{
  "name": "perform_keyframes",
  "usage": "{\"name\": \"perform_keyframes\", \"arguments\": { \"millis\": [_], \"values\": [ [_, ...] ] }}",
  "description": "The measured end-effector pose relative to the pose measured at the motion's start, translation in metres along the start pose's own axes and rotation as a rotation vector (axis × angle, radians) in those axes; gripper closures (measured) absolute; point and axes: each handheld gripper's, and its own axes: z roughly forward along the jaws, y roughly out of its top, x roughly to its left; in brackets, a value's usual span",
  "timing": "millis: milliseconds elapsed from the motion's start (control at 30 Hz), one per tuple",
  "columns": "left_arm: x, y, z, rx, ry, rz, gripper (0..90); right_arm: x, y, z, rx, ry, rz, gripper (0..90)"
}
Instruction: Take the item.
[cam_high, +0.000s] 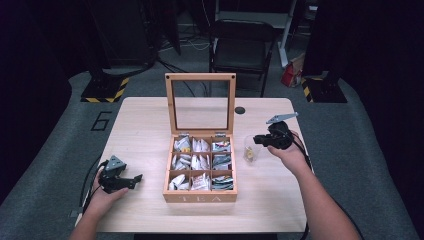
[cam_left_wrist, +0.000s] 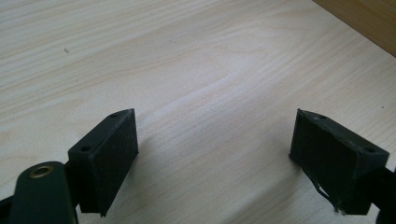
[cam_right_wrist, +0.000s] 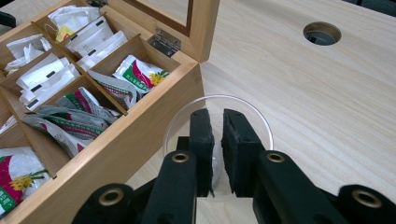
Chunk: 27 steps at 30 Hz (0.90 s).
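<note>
Wooden table (cam_high: 150, 125), mid-task w/ a tea box (cam_high: 200, 196) standing open at centre, glass-paned lid (cam_high: 201, 102) tilted up at the back, nine compartments packed w/ sachets (cam_right_wrist: 140, 72).

Right gripper (cam_right_wrist: 217, 140) clamped on the near rim of a clear glass cup (cam_right_wrist: 261, 122), just beside the box's right wall, upright on the tabletop as far as can be told. One pad inside the rim, one outside, wall pinched between them; only a thin gap left between the jaws. From the high view, same cup (cam_high: 250, 149) seen betw. box and right hand (cam_high: 287, 150), w/ something small and yellowish inside, too small to identify.

Judged handling: light, rigid, smooth-walled, so prob. slippery and breakable; thin rim offers little contact area. Grip on the rim workable, but likely to swing or slip if tilted fast; moderate squeeze, slow lift advisable, kept clear of the box edge.

Left gripper (cam_high: 120, 181) resting low over bare wood well left of the box, holding nothing. In the left gripper view, jaws spread wide apart, only wood grain between them, box corner (cam_left_wrist: 369, 21) at upper right.

Cable port (cam_right_wrist: 321, 32) visible in the tabletop beyond the cup.
</note>
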Motion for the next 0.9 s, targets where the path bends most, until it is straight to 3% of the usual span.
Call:
{"name": "perform_keyframes", "arguments": {
  "millis": [433, 900],
  "values": [
    [0.0, 0.0, 0.0, -0.004, -0.001, -0.001, 14.6, 0.008, 0.004, -0.006, -0.022, -0.001, -0.021, 76.1],
    [0.001, 0.001, 0.0, 0.006, 0.003, 0.008, 14.6, 0.022, 0.002, -0.024, -0.059, 0.017, -0.033, 60.8]
  ]
}}
